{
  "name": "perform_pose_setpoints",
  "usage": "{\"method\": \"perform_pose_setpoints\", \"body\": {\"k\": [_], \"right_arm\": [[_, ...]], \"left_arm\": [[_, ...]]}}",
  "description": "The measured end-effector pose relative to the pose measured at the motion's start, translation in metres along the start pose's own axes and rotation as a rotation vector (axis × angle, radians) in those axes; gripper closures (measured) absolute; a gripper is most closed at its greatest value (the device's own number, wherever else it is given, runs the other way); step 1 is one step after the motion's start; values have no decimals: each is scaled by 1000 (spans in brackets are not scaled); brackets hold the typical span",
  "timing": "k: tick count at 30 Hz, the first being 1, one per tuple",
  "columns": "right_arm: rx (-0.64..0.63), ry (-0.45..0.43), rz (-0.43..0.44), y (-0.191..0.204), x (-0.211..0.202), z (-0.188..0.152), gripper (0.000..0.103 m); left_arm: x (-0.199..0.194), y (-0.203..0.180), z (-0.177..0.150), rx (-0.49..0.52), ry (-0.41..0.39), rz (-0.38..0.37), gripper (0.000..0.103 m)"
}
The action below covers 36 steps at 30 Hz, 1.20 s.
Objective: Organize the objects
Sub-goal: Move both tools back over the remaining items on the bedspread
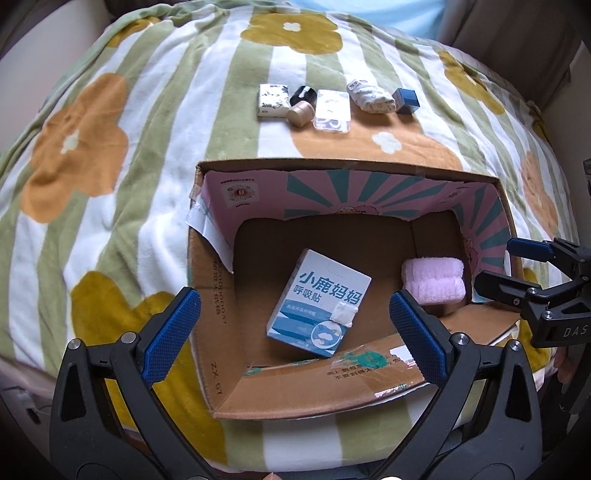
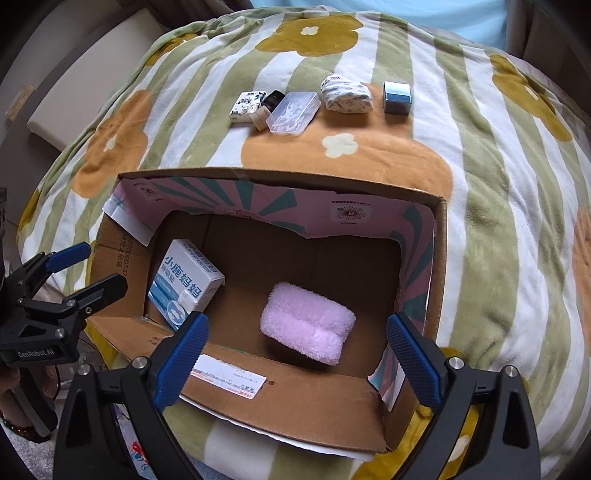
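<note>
An open cardboard box (image 1: 347, 165) (image 2: 280, 174) sits on a flowered blanket. Inside lie a blue-and-white carton (image 1: 317, 302) (image 2: 186, 282) and a pink fluffy towel roll (image 1: 433, 281) (image 2: 306, 322). Beyond the box, in a row: a patterned tissue pack (image 1: 272, 100) (image 2: 246, 106), a black item (image 1: 303, 95), a tan cap (image 1: 300, 114), a clear plastic case (image 1: 332, 110) (image 2: 293, 112), a rolled patterned cloth (image 1: 370, 96) (image 2: 346, 93) and a blue cube box (image 1: 405, 99) (image 2: 397, 96). My left gripper (image 1: 293, 338) (image 2: 79, 267) is open above the box's near left. My right gripper (image 2: 295, 352) (image 1: 517, 264) is open above the near right.
The green-striped blanket (image 1: 110, 192) with orange and yellow flowers covers a rounded bed. A light blue pillow (image 1: 369, 11) lies at the far end. A beige surface (image 2: 74, 92) lies left of the bed.
</note>
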State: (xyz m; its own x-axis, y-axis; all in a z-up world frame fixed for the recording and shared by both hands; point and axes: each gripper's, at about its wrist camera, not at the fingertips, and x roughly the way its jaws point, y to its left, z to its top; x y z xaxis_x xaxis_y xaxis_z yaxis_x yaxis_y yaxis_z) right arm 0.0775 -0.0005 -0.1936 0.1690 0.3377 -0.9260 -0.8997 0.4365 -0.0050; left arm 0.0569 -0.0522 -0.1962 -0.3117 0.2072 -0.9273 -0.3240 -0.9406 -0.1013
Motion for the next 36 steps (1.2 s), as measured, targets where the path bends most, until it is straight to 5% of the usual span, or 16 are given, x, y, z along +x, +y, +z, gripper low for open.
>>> {"method": "perform_pose_setpoints", "body": {"k": [19, 36], "right_arm": [[-14, -63, 30, 3, -45, 46, 6], [-108, -134, 58, 32, -48, 147, 6]], "left_arm": [[-28, 21, 57, 47, -49, -15, 1], [-14, 56, 180, 108, -85, -71, 1]]}}
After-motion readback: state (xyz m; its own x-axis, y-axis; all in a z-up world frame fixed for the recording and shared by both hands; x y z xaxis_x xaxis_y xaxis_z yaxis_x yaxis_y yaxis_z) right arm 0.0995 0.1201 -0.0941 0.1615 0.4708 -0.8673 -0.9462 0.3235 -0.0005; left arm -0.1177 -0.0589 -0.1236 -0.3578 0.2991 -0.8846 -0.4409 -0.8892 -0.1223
